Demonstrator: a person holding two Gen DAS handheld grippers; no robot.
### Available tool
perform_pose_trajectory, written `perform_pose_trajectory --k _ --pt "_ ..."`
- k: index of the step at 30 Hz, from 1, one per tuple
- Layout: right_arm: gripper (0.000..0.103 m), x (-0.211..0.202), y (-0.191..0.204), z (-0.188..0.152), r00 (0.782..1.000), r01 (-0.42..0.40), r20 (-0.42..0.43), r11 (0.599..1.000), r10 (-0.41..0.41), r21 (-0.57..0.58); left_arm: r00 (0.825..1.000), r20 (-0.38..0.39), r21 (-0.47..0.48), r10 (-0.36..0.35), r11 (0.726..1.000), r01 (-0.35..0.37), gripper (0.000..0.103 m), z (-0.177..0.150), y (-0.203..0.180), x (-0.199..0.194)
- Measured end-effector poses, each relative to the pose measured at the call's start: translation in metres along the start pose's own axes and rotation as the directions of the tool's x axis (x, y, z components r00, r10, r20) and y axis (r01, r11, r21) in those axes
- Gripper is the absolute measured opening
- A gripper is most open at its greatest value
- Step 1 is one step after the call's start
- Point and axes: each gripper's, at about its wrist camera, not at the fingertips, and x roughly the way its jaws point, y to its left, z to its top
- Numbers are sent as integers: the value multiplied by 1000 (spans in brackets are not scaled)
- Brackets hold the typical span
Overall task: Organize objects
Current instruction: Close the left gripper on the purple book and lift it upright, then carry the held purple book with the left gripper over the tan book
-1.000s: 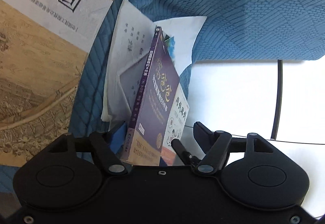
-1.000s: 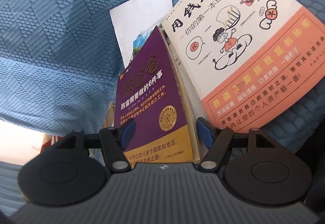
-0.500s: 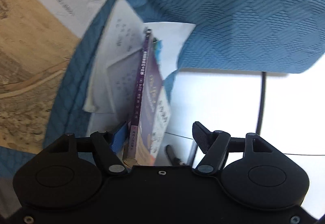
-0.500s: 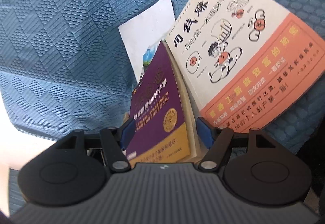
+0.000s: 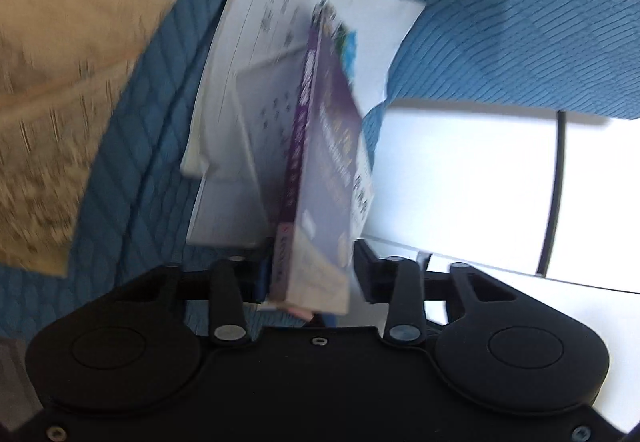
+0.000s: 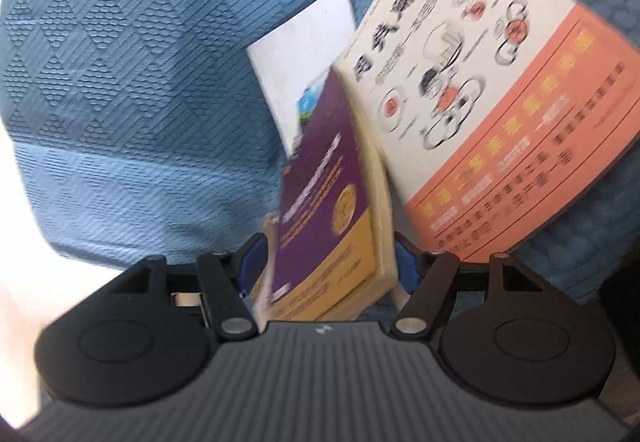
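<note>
Both grippers meet on a purple book [image 5: 320,177] standing on edge against a blue quilted cushion [image 5: 500,13]. The left gripper [image 5: 310,270] has just been closing, its fingers now pressed on the book's spine end. The right gripper [image 6: 326,262] stands fairly wide, fingers flanking the opposite end; whether they press on it cannot be told. An orange-and-white book [image 6: 500,113] leans just beside; white papers [image 5: 256,89] lie behind.

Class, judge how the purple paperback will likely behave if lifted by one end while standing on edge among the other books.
The purple paperback looks fairly thick, so probably stiff enough not to droop. Its glossy-looking cover may slip. Standing on edge against the orange-and-white book, it could tip sideways once unsupported.
</note>
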Motion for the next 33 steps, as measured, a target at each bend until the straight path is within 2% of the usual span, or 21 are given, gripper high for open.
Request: perform_pose_trajectory --k 2,9,13,18,25,30,33 --pt "69 3 1 -1 999 -33 -24 999 33 4 1000 -6 3 15 1000 -15 17 -5 0 5" --pt "69 10 9 -6 995 -55 -90 997 50 -50 1000 23 35 2 999 -2 13 -10 -13 0" --pt "69 15 8 -14 992 -63 -112 997 58 -48 999 46 68 23 997 -26 12 -10 -21 -3" --pt "68 16 1 -16 996 -46 -82 998 43 -31 995 91 108 41 993 -51 11 -9 -29 -9" --pt "68 20 -5 -11 999 -17 -30 1000 17 -5 993 109 126 43 990 -57 11 -9 -33 -15" --pt "51 24 -4 -11 1000 20 -19 999 -20 -32 990 126 164 66 983 -86 11 -11 -41 -19" --pt "42 21 -3 -8 1000 16 4 999 -16 -41 990 128 170 66 982 -87 12 -12 -43 -23"
